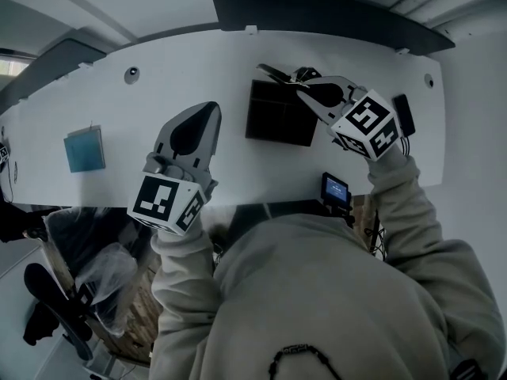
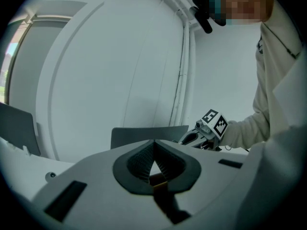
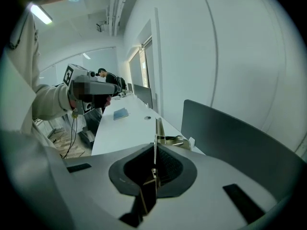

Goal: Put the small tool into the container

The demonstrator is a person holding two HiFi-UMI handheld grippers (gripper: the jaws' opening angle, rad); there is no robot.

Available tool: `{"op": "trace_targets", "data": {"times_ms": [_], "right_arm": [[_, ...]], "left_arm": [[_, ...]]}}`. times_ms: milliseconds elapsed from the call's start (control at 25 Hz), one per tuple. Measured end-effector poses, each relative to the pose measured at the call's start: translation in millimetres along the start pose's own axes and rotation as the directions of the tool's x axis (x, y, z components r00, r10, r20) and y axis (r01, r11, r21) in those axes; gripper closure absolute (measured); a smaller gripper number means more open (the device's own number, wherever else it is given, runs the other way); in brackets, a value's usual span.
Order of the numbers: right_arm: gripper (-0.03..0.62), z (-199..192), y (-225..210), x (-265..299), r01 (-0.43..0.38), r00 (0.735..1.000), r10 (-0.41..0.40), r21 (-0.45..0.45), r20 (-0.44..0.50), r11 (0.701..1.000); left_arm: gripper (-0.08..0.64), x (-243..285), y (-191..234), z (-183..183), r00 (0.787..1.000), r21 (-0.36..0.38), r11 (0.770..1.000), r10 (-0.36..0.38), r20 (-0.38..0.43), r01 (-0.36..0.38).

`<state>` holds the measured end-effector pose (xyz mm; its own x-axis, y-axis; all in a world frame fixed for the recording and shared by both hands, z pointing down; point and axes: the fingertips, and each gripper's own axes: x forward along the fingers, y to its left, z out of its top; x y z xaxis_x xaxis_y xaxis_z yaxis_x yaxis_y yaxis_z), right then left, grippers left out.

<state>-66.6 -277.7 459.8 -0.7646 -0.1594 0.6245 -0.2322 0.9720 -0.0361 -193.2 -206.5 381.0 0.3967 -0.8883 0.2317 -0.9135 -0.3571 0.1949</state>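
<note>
Left tongs [image 1: 206, 113] hover nearest, pinched together and empty, over the white counter [image 1: 119, 125]. Beyond them the right tongs [image 1: 307, 89] clamp the small tool [image 1: 275, 74] above the far edge of the black container [image 1: 277, 121]. Delivery seems under way; next, lower it inside and release

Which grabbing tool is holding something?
The right tool, up by the black container: it pinches a thin metal piece. The left tool is shut on nothing.

White desk [image 1: 198, 77]; blue pad [image 1: 84, 150] at left; dark partition [image 1: 317, 10] behind far edge.
</note>
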Motion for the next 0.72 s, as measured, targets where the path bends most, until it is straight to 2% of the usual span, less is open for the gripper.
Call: {"op": "trace_targets", "data": {"times_ms": [160,320,560,720], "right_arm": [[0.569,-5.9,1.3,6.8,-0.009,0.999,0.008,-0.026,-0.032,1.000],[0.569,-11.8,-0.7,14.6,-0.007,0.997,-0.001,-0.099,-0.083,0.995],[0.569,-28.3,1.4,22.9,-0.024,0.989,0.006,-0.126,-0.145,0.992],[0.569,-37.5,2.2,32.8,-0.046,0.985,0.028,-0.103,-0.169,0.994]], "left_arm": [[0.558,-4.9,5.7,-2.0,1.000,-0.007,1.000,0.018,0.001,-0.018],[0.558,-6.5,10.9,-2.7,0.999,-0.010,0.999,0.038,0.007,-0.038],[0.558,-8.0,12.9,-9.3,0.999,-0.018,0.999,0.042,-0.002,-0.042],[0.558,-11.2,17.3,-9.1,0.999,-0.023,0.998,0.051,0.003,-0.051]]}}
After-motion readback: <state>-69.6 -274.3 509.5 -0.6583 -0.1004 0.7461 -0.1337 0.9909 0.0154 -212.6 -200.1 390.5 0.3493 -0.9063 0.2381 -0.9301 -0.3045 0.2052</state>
